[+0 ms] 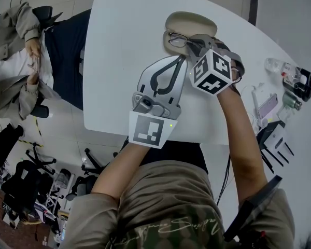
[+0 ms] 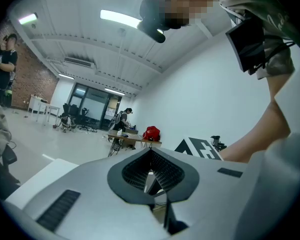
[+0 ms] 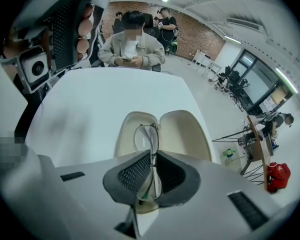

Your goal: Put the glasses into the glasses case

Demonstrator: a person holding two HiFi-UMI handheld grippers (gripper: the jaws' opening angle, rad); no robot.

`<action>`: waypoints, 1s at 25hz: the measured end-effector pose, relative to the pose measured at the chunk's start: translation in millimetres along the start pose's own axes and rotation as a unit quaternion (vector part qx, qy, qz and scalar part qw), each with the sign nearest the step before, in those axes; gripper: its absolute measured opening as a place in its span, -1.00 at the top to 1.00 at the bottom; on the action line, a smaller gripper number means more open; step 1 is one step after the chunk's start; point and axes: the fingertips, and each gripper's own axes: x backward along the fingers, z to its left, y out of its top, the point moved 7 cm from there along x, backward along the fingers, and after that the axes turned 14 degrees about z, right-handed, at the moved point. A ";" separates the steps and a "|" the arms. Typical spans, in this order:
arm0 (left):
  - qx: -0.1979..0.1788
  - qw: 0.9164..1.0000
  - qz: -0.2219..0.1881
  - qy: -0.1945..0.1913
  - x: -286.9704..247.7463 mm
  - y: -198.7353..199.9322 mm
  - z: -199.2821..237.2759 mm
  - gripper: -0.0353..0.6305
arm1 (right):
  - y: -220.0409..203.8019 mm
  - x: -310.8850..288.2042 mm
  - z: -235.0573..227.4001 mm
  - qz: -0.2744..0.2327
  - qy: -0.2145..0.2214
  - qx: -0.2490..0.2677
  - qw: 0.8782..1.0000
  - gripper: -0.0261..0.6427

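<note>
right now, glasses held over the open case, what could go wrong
The right gripper pinches the glasses at one lens, so they could twist or slip out. They hang edge-on above the glasses case; released so, they might land across its rim, not flat inside. The left gripper points away, shut on nothing, so the case could slide if nudged.

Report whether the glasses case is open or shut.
Open. The glasses case lies with both beige halves spread apart, insides facing up, on the white table; the right tongs hold the glasses over it.
</note>
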 end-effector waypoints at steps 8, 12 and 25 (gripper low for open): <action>-0.017 1.000 -0.010 -0.003 3.2 -3.0 1.4 0.88 | -2.4 26.6 -2.5 -0.028 -0.029 -0.036 0.999 0.85; -0.090 0.996 -0.027 -0.011 6.4 8.0 -8.0 0.88 | -9.4 50.3 1.1 -0.043 -0.061 -0.061 0.995 0.85; -0.137 0.987 -0.088 0.009 14.3 86.9 -32.5 0.88 | -35.4 101.9 27.1 -0.060 -0.080 -0.091 0.991 0.85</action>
